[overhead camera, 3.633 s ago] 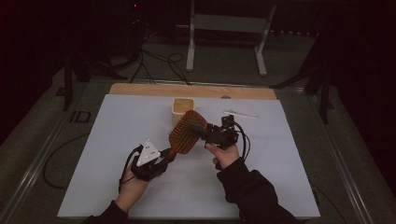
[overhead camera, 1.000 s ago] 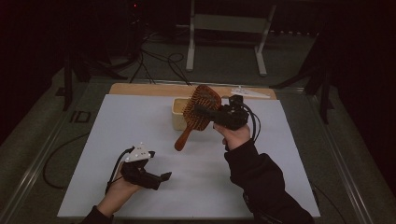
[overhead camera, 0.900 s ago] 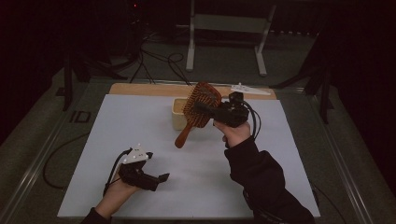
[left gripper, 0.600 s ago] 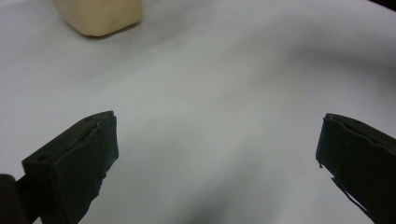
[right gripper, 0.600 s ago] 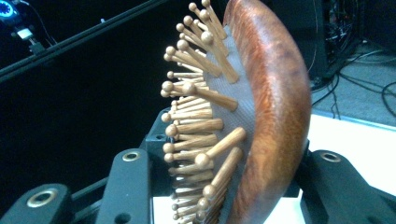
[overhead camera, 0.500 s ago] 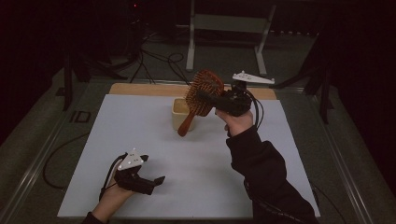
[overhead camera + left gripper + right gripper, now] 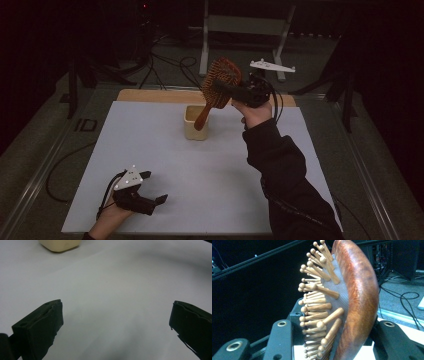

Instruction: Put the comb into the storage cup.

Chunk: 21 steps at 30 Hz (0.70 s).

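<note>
The white table [image 7: 200, 190] bears a cream cup [image 7: 196, 123] near its far edge. Above it, the right gripper [image 7: 226, 89] clamps the head of a wooden hairbrush [image 7: 220, 82] (pins facing left in the right gripper view), handle slanting down over the cup. At the near left corner, the left gripper [image 7: 156, 192] rests with jaws wide apart, nothing between them.

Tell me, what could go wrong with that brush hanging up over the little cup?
1. The right tool grips the wooden brush by its head, across the pins, so it might slip or twist.
2. The handle tip hangs tilted just above the cream cup; lowered off-centre, it could catch the rim and tip the cup.
3. The left tool rests open and far off, so nothing steadies the cup.
</note>
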Tool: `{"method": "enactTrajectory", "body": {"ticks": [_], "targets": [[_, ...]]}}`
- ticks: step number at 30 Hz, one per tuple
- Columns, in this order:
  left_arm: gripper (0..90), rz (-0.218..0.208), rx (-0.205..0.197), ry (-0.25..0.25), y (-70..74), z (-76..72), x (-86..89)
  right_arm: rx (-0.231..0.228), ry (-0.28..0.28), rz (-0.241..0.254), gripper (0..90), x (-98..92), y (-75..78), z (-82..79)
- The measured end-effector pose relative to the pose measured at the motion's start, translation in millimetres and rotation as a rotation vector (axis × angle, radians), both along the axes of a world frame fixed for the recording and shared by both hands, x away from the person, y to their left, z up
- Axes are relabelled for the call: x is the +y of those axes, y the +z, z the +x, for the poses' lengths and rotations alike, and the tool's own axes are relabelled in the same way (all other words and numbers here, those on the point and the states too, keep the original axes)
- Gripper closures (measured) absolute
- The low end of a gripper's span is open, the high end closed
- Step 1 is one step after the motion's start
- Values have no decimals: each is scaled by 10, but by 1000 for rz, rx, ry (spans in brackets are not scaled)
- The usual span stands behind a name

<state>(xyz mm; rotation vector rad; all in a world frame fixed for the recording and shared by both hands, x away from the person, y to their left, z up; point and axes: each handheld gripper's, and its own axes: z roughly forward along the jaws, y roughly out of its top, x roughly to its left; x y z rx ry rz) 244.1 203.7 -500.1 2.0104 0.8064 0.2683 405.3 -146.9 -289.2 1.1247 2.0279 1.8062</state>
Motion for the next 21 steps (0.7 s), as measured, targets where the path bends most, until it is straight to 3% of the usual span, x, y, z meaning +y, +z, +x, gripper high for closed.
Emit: {"method": "enactTrajectory", "body": {"ticks": [12, 21], "targets": [[0, -15, 10, 5, -30, -43, 100, -41, -53, -25, 527, 81, 161, 228], [0, -14, -11, 6, -34, -52, 112, -41, -96, -54, 526, 189, 158, 432]]}}
